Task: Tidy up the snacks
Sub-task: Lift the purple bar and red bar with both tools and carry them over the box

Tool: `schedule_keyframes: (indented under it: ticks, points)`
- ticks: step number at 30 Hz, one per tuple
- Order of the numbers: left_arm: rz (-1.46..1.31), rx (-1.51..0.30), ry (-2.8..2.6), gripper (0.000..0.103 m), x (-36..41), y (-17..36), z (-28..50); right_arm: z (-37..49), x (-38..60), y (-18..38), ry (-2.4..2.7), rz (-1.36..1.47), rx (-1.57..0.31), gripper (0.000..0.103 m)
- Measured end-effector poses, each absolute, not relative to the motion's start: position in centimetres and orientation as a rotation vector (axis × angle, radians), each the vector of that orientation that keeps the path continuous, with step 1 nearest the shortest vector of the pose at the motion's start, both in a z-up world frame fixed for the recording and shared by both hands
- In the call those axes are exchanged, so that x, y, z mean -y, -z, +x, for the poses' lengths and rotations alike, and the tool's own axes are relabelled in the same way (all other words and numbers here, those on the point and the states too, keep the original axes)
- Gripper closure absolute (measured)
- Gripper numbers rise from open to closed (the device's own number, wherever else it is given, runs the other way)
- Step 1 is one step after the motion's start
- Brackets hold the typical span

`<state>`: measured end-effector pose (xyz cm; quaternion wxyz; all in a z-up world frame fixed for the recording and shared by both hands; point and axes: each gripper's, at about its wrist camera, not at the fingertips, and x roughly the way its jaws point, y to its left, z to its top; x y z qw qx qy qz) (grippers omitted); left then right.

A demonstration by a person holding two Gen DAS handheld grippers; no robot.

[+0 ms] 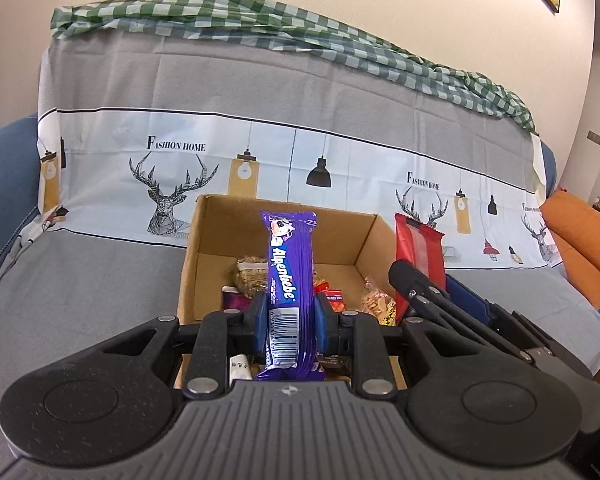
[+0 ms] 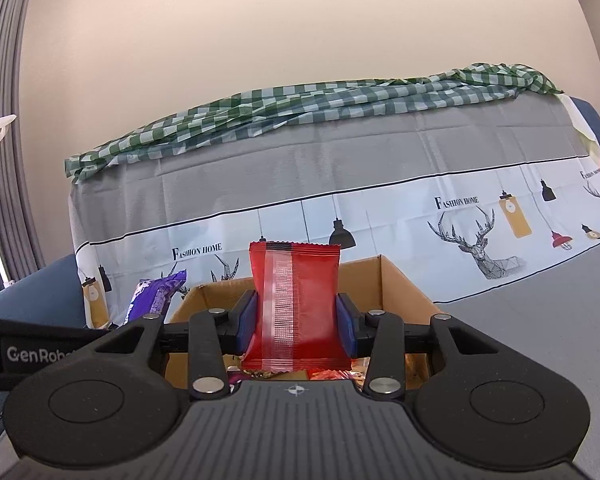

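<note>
Holding a snack apiece, two handheld grippers hover above an open cardboard box [image 1: 204, 256] on a sofa draped in a grey cover [image 1: 100, 280] printed with stags and hanging lamps. At the far left of the left wrist view is the sofa's blue arm; along the top of the backrest, from upper left to right, lies a crumpled green checked cloth [image 1: 260, 20]. In the centre, the left gripper [image 1: 290, 320] has its jaws closed on the lower part of a purple Alpenliebe candy stick [image 1: 290, 272], which stands upright with its barcode end toward the camera. Behind it, the box holds several loose wrapped snacks [image 1: 252, 276]. Right of centre stands a red foil packet [image 1: 418, 260], and an orange cushion [image 1: 580, 248] sits at the right edge. In the right wrist view, the purple stick pokes up at lower left, and in the centre the right gripper [image 2: 296, 320] has its jaws closed on both side edges of the red packet, seam facing the camera, directly over the box. Both wrappers look light, glossy and probably slippery. The stick looks firm enough to take a squeeze across its middle. The red packet looks softer and puffier, so it is best held low across its body with gentle pressure, to avoid crushing whatever is inside.
</note>
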<state>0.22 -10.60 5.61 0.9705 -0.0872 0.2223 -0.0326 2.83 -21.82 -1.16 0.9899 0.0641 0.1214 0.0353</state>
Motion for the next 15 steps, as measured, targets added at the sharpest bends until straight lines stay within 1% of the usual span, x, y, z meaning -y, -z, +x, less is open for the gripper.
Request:
schedule_keyframes:
  ticks: [15]
  points:
    - [-0.174,-0.429,0.065,0.077,10.82,-6.41,1.17,2.77,22.25,1.08,-0.026,0.166,-0.232,0.059]
